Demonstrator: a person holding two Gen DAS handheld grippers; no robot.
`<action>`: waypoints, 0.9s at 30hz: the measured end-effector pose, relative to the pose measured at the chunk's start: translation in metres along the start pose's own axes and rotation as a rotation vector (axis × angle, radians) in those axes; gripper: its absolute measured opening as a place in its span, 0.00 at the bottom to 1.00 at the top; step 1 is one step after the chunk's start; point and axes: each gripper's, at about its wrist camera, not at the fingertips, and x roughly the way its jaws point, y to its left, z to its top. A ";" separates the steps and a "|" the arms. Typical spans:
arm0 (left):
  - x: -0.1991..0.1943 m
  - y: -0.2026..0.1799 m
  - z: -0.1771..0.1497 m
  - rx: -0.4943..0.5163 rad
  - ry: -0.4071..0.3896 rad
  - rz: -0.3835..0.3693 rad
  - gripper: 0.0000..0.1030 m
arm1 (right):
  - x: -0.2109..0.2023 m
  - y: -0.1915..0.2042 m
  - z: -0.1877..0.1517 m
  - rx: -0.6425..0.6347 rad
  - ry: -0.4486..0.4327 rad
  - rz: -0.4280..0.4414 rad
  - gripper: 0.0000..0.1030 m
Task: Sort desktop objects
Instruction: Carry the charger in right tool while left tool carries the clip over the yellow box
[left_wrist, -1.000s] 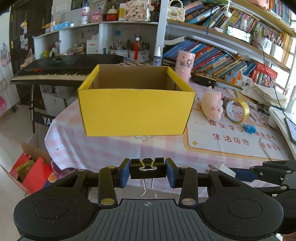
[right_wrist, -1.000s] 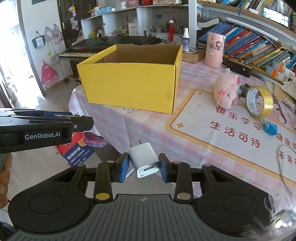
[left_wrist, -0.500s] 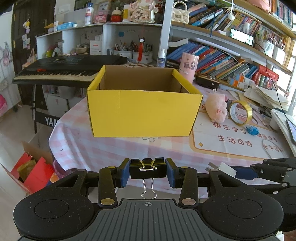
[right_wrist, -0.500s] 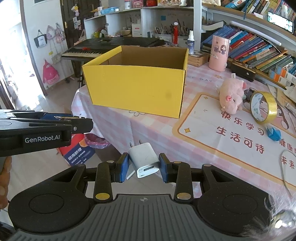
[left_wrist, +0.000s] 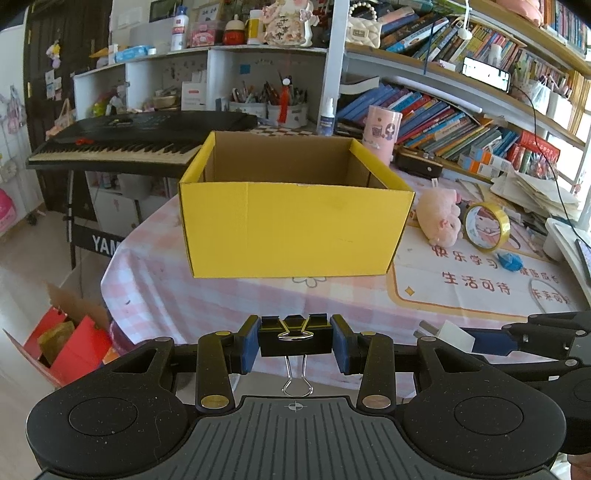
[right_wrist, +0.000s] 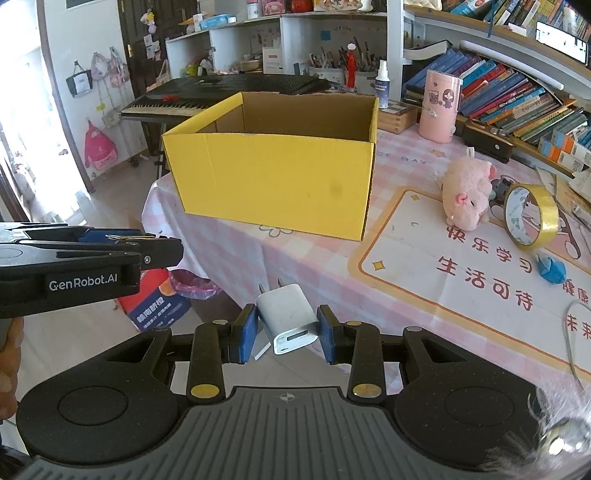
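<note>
Pink checked tablecloth (left_wrist: 207, 295), yellow box (left_wrist: 295, 229) (open-topped), crowded bookshelves (left_wrist: 461, 122)

Bright daylight fills both views, blowing out the far left edge of the right wrist view. Fisheye distortion bows the long wooden bookshelf (left_wrist: 461, 103). The open yellow cardboard box (left_wrist: 295, 232) stays sharp, its brown inside shaded. Corners darken.

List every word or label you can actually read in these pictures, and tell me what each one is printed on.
"GenRobot.AI": side of the left gripper.
"YAM", cut off: front of the keyboard stand.
"快乐学习" and "生活可待": table mat.
"CE DAY", partly hidden: tablecloth.
Book spines, the orange bag on the floor and the shelf bottles: too small or blurred to read.
</note>
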 end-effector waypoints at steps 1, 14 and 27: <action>0.000 0.001 0.000 0.001 -0.001 0.000 0.38 | 0.001 0.001 0.000 0.000 -0.002 -0.001 0.31; -0.002 0.009 0.016 0.020 -0.048 0.016 0.38 | 0.007 0.000 0.014 0.019 -0.036 0.002 0.31; 0.005 0.012 0.074 0.015 -0.170 0.023 0.38 | 0.014 -0.018 0.075 0.023 -0.163 -0.002 0.31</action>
